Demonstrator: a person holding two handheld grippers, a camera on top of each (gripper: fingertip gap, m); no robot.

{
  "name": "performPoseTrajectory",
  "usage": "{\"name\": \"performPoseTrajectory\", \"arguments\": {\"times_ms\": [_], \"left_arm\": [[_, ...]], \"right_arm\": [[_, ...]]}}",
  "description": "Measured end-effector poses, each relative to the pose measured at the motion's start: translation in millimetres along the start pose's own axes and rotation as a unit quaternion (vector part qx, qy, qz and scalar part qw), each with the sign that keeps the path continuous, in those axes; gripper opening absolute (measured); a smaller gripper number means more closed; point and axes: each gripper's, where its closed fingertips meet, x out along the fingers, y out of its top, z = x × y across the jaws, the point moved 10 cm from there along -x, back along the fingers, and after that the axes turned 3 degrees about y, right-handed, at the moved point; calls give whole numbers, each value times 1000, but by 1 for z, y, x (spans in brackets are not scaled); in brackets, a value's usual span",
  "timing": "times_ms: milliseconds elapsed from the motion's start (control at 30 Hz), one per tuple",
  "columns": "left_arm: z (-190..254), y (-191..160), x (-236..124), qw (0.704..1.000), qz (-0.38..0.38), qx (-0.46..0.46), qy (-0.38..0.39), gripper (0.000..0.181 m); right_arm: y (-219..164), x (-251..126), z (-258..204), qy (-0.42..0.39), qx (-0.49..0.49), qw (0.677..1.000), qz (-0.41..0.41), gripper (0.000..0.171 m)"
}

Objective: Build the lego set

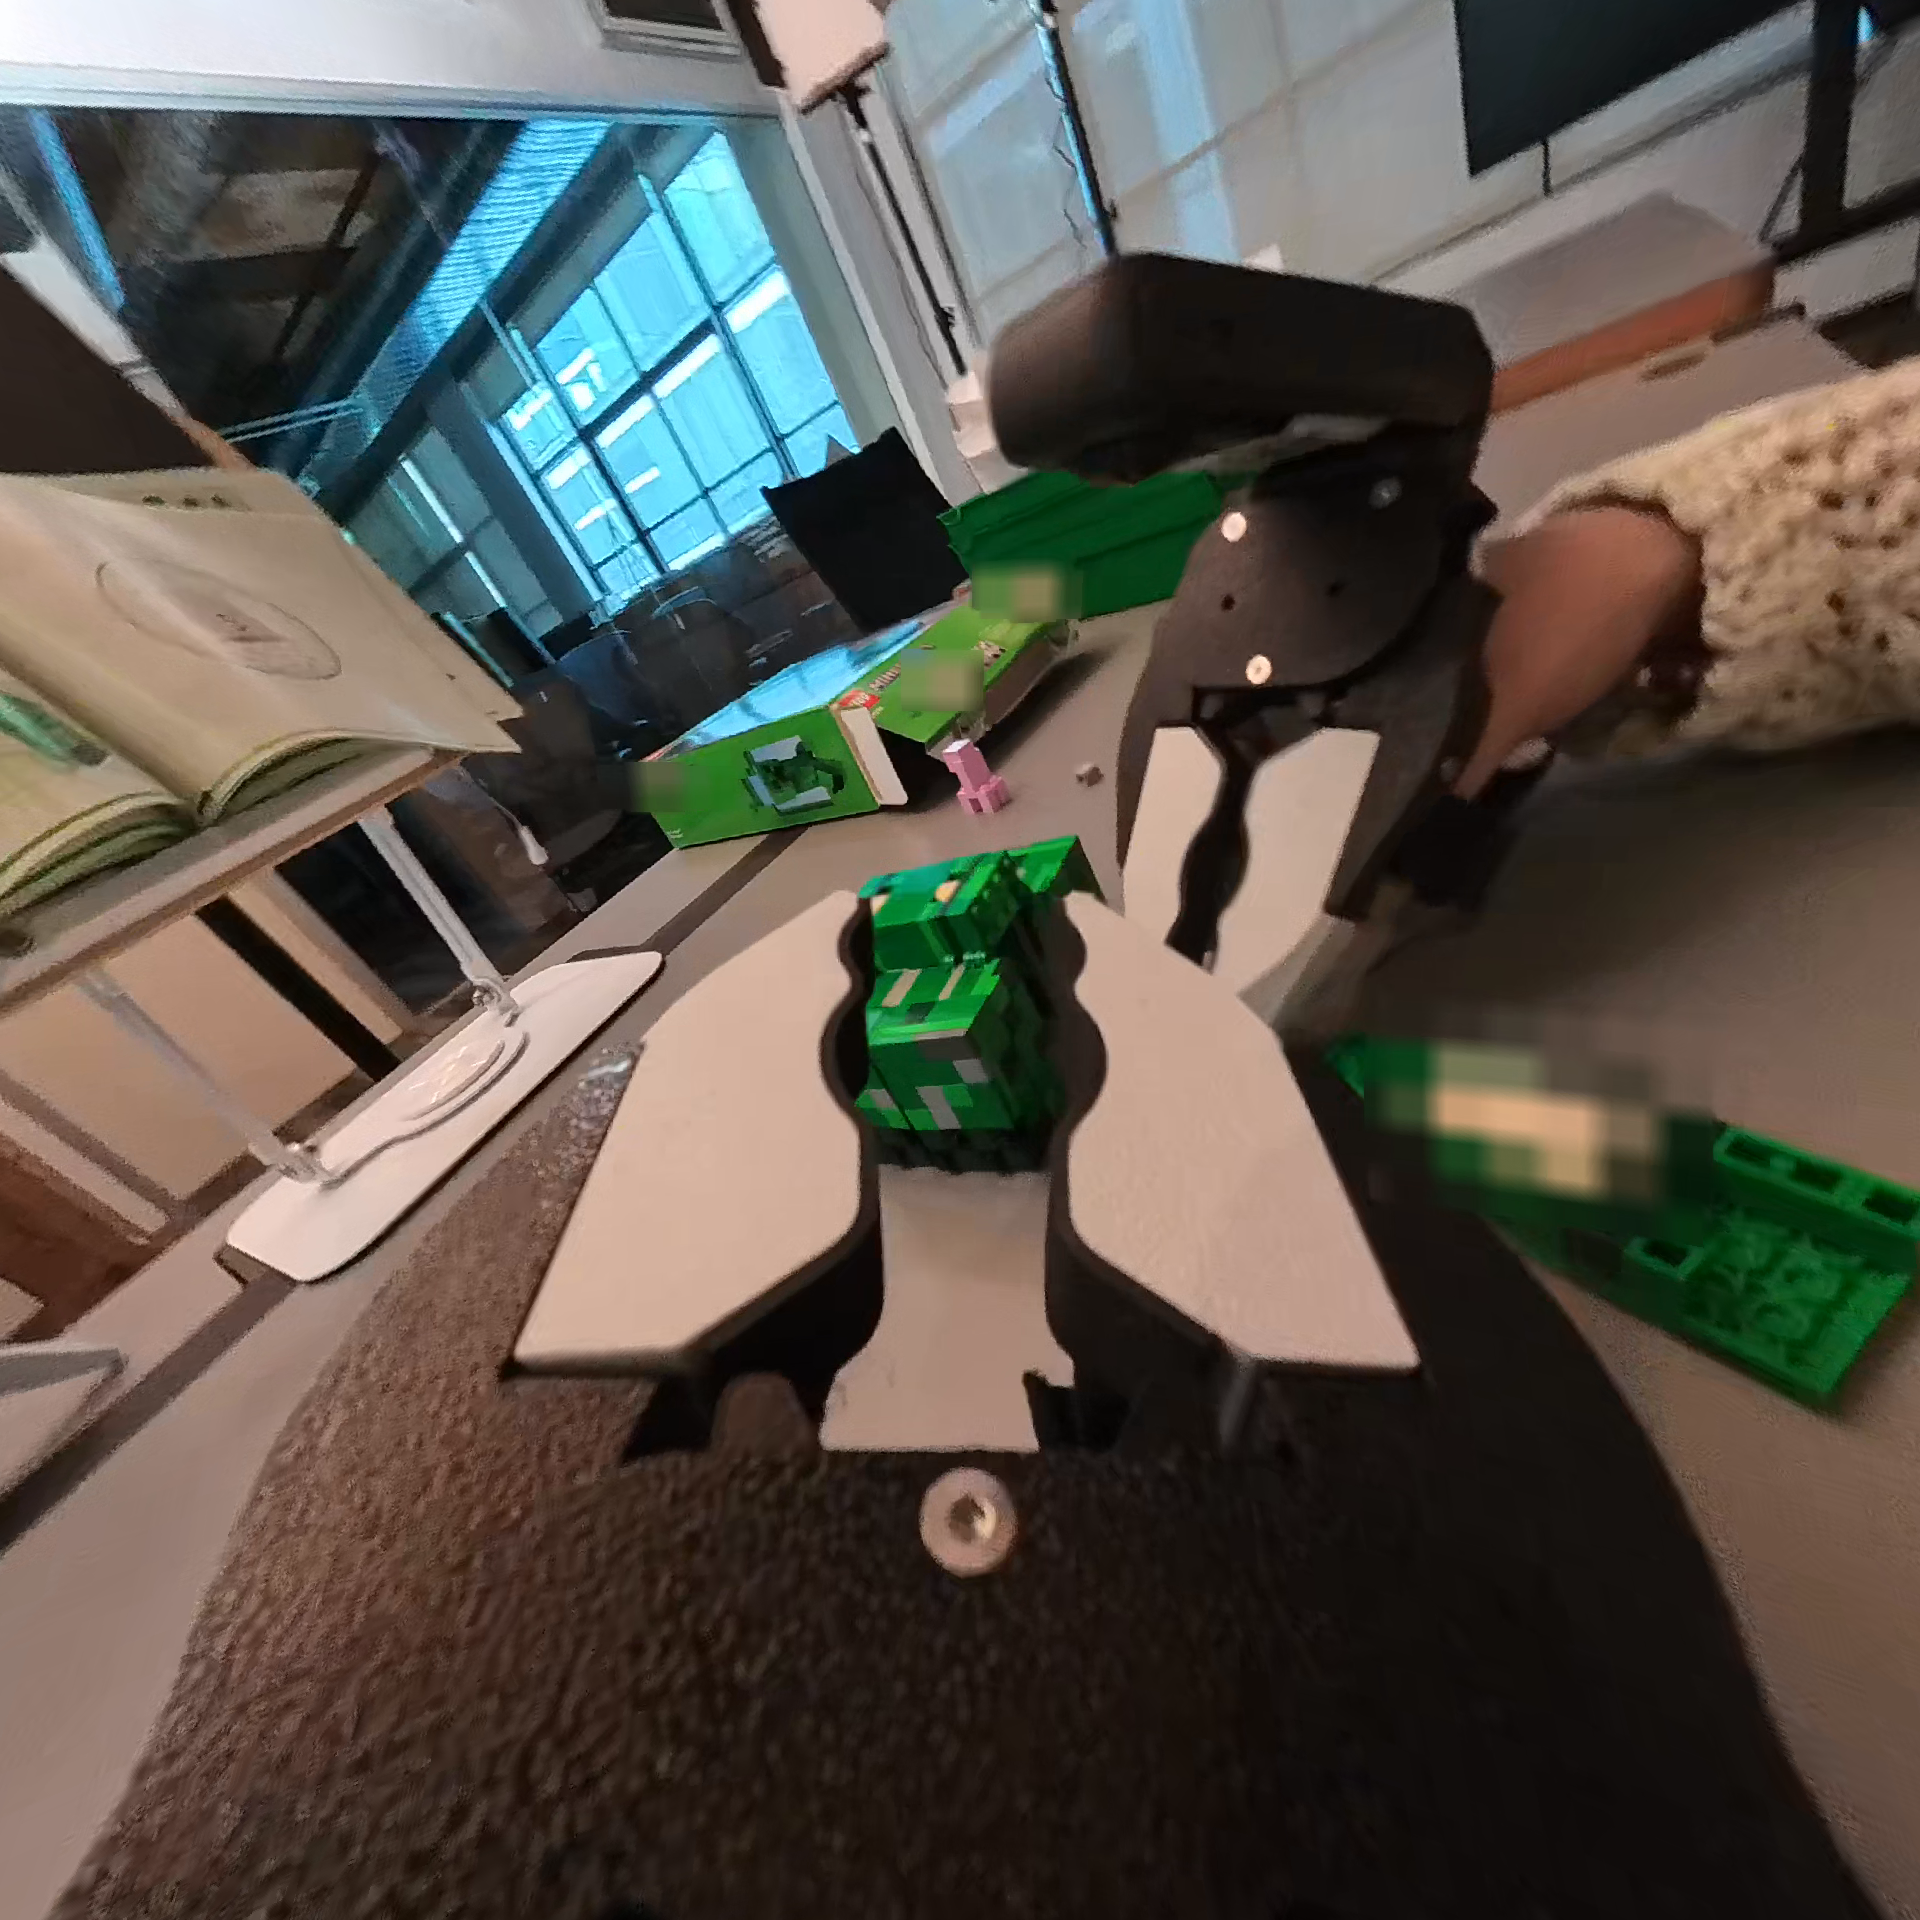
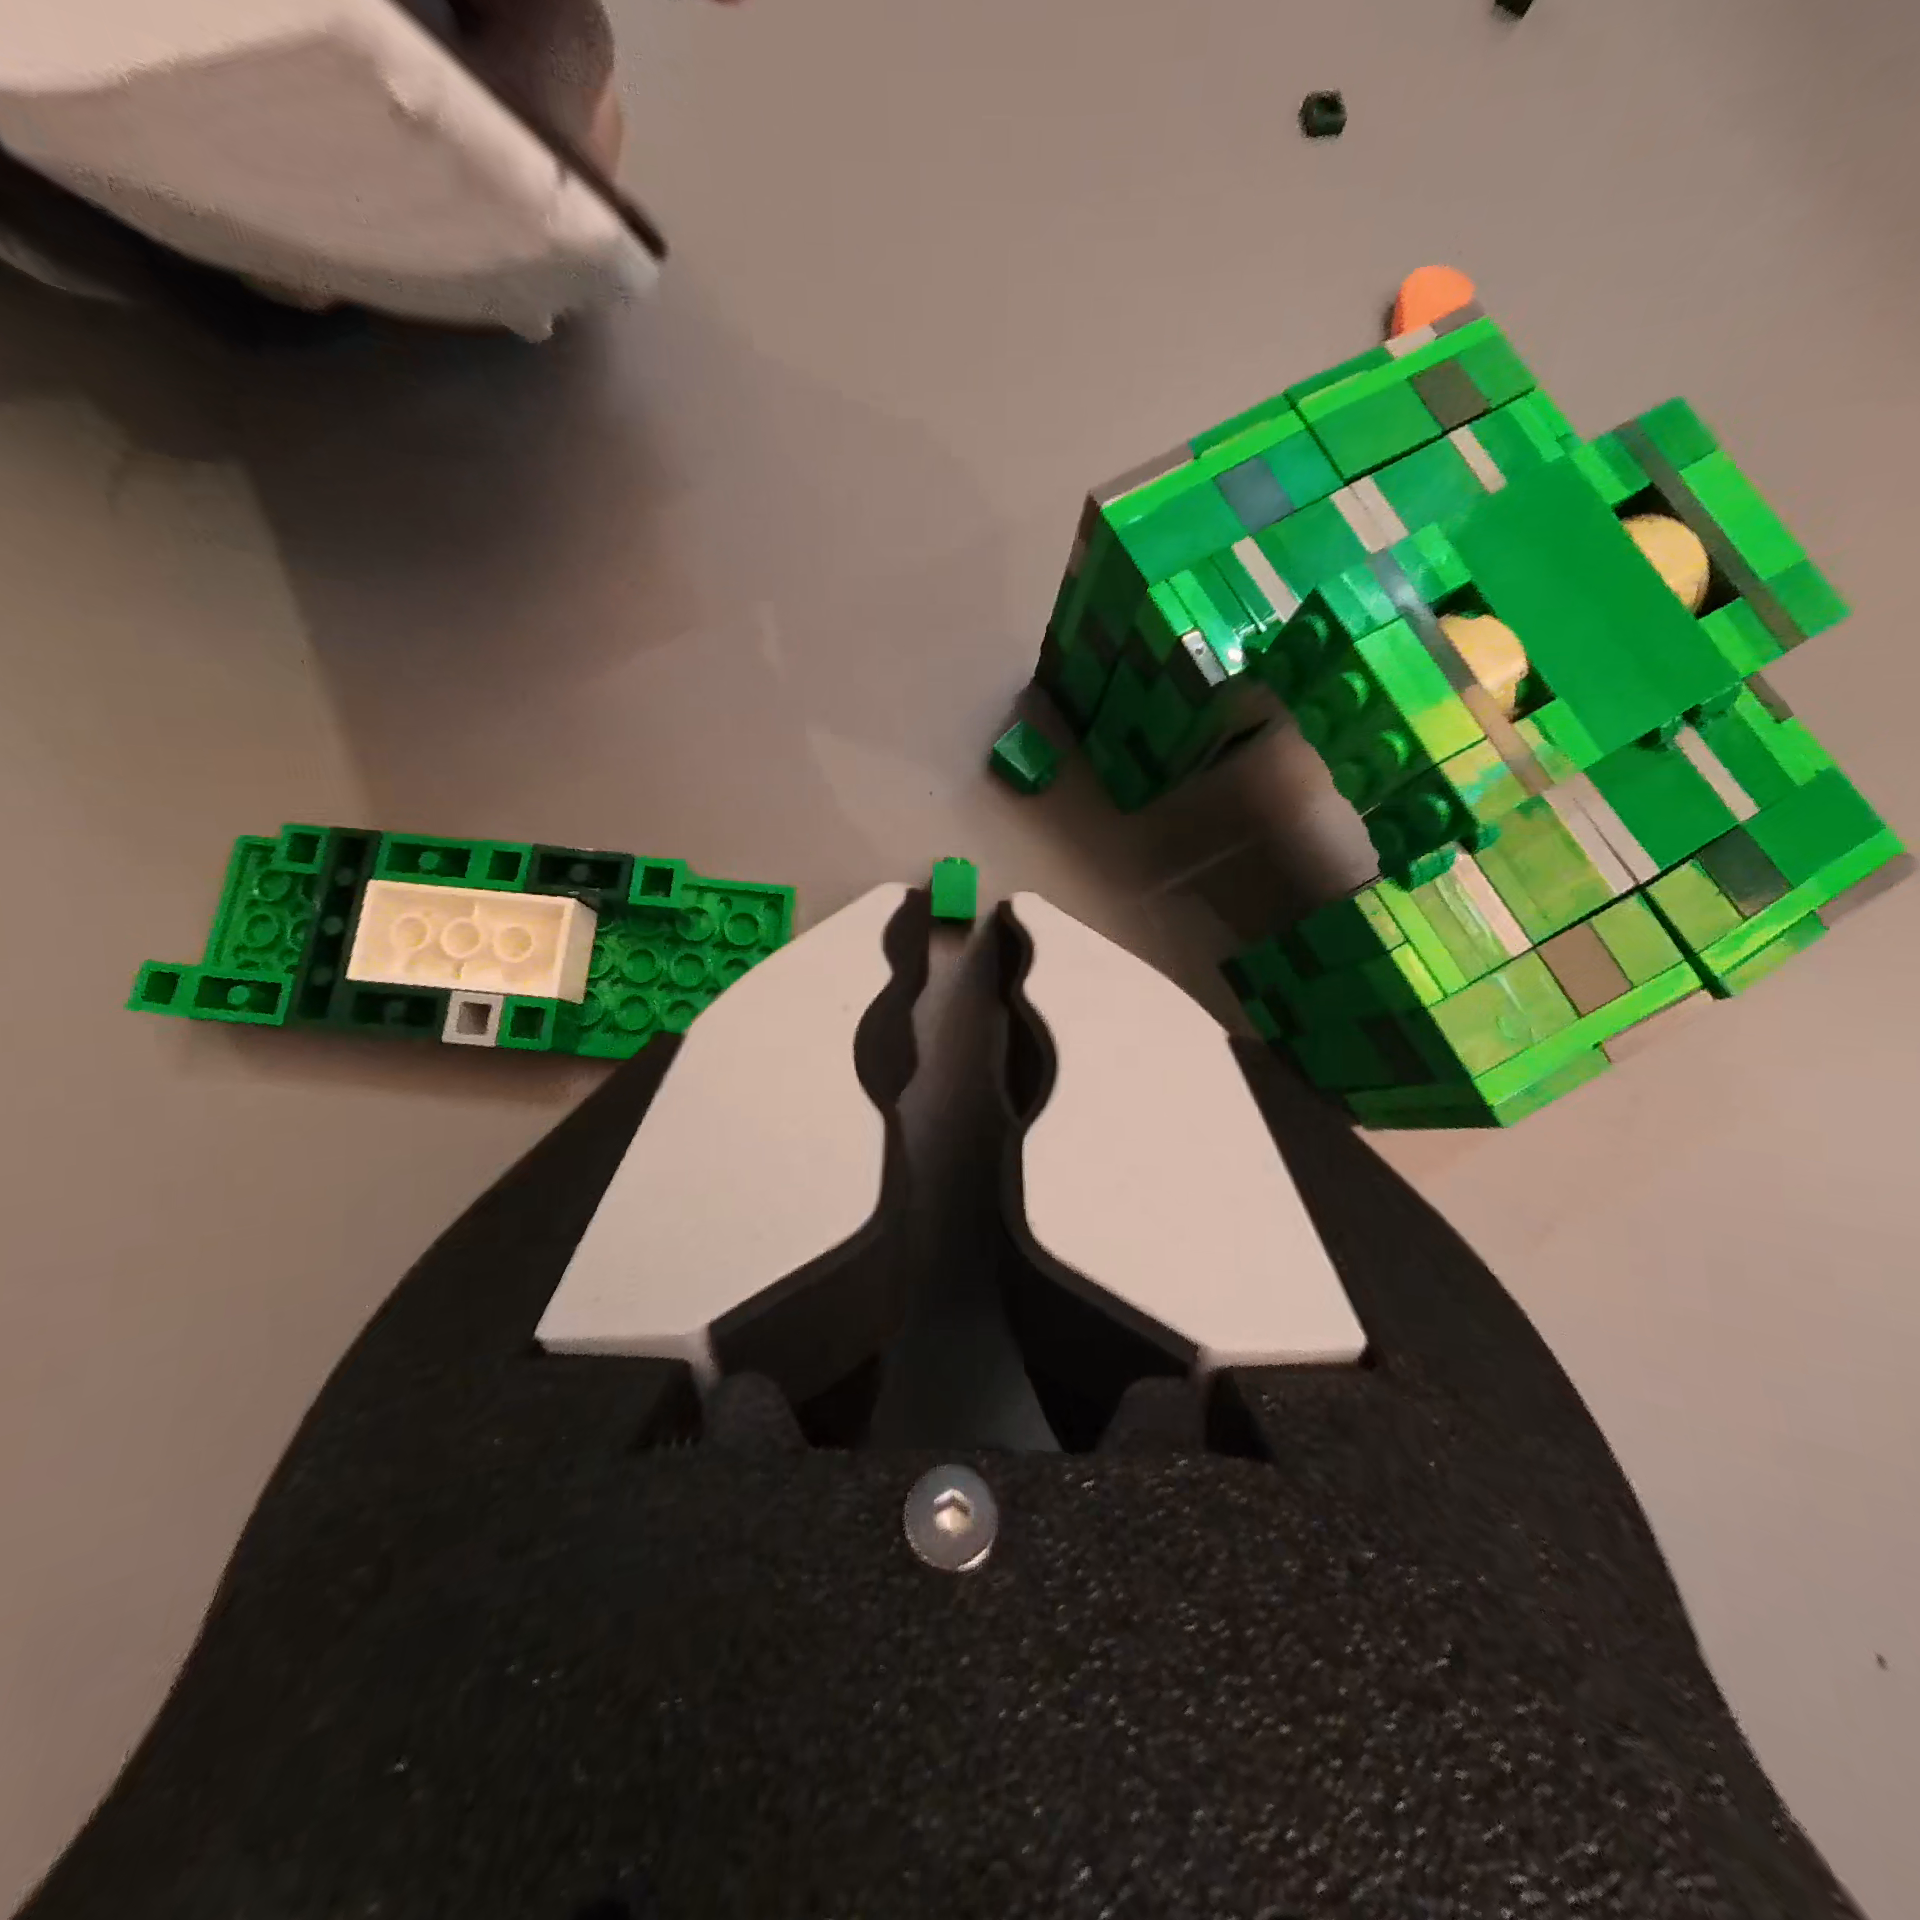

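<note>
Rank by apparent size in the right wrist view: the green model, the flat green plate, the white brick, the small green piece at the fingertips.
1. green model
2. flat green plate
3. white brick, on that plate
4. small green piece

All lie similarly far, so order seems reliable.

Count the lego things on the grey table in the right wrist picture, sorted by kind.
Large green built model: 1
Flat green plate assembly: 1
Small loose pieces: 3
Orange piece: 1
Total: 6 (a speck cut off at the top edge is not counted)
</note>
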Motion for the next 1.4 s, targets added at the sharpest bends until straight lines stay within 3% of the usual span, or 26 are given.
{"name": "performPoseTrajectory", "arguments": {"times_ms": [133,267,533,633,733,867,1033,1400], "left_arm": [[7,-6,0,993,-18,109,-44,31],[25,-6,-3,967,-1,242,-76,31],[40,0,-5,946,13,315,-73,9],[35,7,-6,963,13,257,-77,8],[20,16,-4,992,20,57,-113,8],[6,17,-3,975,33,-122,-184,7],[13,18,-1,953,34,-179,-244,8],[16,16,-2,947,44,-173,-266,7]], "right_arm": [[2,-6,-4,15,-31,999,35,8],[12,-22,-10,121,0,983,138,8],[18,-27,-20,198,12,965,174,7],[19,-32,-21,200,7,957,208,8],[19,-46,-25,146,-69,951,263,19],[19,-59,-40,82,-184,931,304,19],[22,-60,-56,25,-266,914,305,14],[20,-57,-53,79,-234,925,289,7]]}}
